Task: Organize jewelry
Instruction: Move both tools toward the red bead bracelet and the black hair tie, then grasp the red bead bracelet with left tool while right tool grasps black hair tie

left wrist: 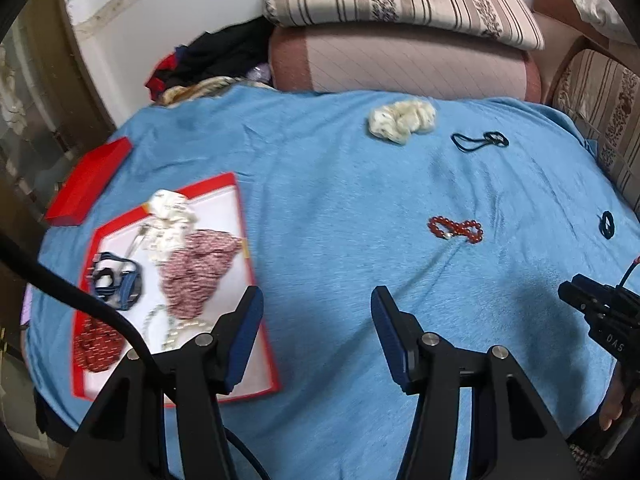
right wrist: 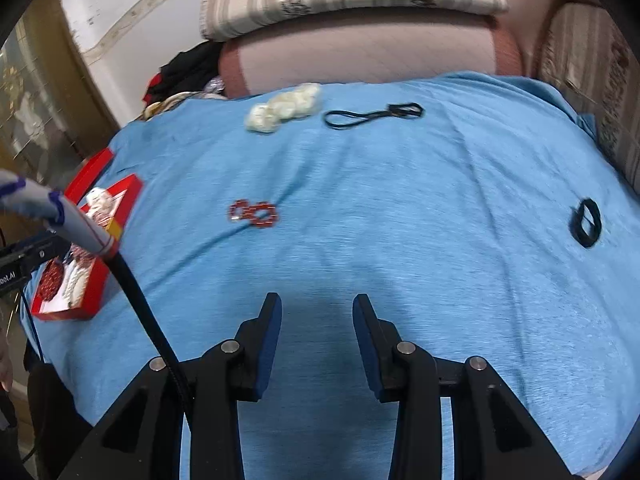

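Observation:
A red bead bracelet (left wrist: 454, 228) (right wrist: 254, 212) lies in a figure eight on the blue cloth (left wrist: 340, 200). Further back lie a cream scrunchie (left wrist: 402, 118) (right wrist: 284, 106) and black cord ties (left wrist: 478, 140) (right wrist: 372, 114). A black hair tie (left wrist: 607, 224) (right wrist: 586, 222) sits far right. At the left, the open red box (left wrist: 240, 220) (right wrist: 134, 196) holds a red-and-white scrunchie (left wrist: 200, 264), a blue piece (left wrist: 116, 280), pearls (left wrist: 172, 328) and other pieces. My left gripper (left wrist: 317, 296) hovers open beside the box, empty. My right gripper (right wrist: 318, 300) is open over bare cloth, also empty.
The red lid (left wrist: 88, 184) lies behind the box near the cloth's left edge. Striped and pink cushions (left wrist: 400, 40) (right wrist: 360, 48) line the back, with another at the right. A pile of dark clothes (left wrist: 212, 60) sits back left. A black cable (right wrist: 140, 300) crosses the right wrist view.

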### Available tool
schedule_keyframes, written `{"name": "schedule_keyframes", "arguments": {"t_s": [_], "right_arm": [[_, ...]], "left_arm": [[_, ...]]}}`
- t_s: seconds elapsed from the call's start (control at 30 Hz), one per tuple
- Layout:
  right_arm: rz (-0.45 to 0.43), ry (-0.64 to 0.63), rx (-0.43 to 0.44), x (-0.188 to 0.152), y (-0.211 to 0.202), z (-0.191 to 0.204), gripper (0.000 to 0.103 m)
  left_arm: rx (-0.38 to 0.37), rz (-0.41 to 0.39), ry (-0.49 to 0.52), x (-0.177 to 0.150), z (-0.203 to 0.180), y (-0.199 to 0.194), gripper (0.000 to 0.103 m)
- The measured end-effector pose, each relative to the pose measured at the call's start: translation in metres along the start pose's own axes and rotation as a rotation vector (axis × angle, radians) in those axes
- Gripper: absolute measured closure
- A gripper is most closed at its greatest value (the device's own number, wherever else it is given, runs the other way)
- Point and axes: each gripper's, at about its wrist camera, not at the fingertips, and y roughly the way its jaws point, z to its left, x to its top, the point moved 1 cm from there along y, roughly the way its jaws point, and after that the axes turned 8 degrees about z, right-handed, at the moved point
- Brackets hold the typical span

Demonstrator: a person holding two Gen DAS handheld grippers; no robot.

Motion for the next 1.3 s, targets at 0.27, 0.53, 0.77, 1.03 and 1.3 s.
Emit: {"name": "schedule_keyframes", "arguments": {"t_s": [0.27, 0.53, 0.77, 1.03, 1.3], "right_arm": [[-0.003, 0.069, -0.016, 0.006, 0.010, -0.031, 0.063], [-0.055, 0.180, -0.127, -0.003, -0.016, -0.093, 0.062], [-0.092, 0.352, -0.232, -0.011, -0.040, -0.170, 0.060], [-0.099, 0.385, -0.221, -0.012, -0.041, -0.179, 0.058], [-0.081, 0.319, -0.222, -0.004, -0.032, -0.154, 0.057]], "left_arm": [[-0.139, 0.086, 0.022, 0.021, -0.033, 0.060, 0.048], [-0.279, 0.163, 0.004, 0.052, -0.064, 0.114, 0.048], [-0.334, 0.161, 0.002, 0.069, -0.082, 0.130, 0.048], [-0.408, 0.165, -0.005, 0.080, -0.100, 0.137, 0.041], [-0.428, 0.185, 0.030, 0.074, -0.116, 0.130, 0.089]]}}
